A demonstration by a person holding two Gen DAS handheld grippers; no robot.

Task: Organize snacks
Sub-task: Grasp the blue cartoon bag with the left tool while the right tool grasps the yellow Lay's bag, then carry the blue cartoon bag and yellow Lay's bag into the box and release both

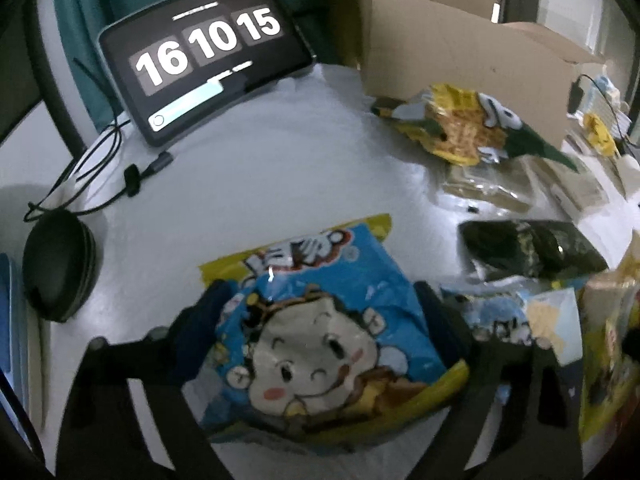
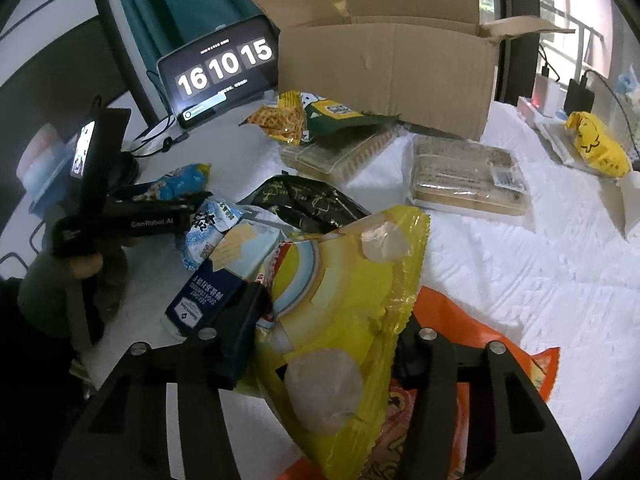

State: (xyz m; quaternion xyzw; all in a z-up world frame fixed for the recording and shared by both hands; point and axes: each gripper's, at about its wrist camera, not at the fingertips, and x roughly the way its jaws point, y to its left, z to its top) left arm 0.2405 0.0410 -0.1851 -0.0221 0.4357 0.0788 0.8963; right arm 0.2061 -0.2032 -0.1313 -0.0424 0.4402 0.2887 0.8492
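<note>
Two crinkled bags (image 1: 320,344) (image 2: 344,320); cartoon-printed, yellow.

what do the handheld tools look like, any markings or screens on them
Both are matte black plastic. The right tool has angular open-frame fingers with round silver bolts. The left tool has a long body lettered GenRobot.AI in white, and an upright black panel carrying a small lit screen.

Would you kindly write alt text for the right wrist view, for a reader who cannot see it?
The right gripper has its jaws closed on a yellow snack bag above a white cloth-covered table strewn with snacks. Behind stand an open cardboard box and a tablet reading 16 10 15; the left gripper, far left, grips a blue snack bag.
</note>
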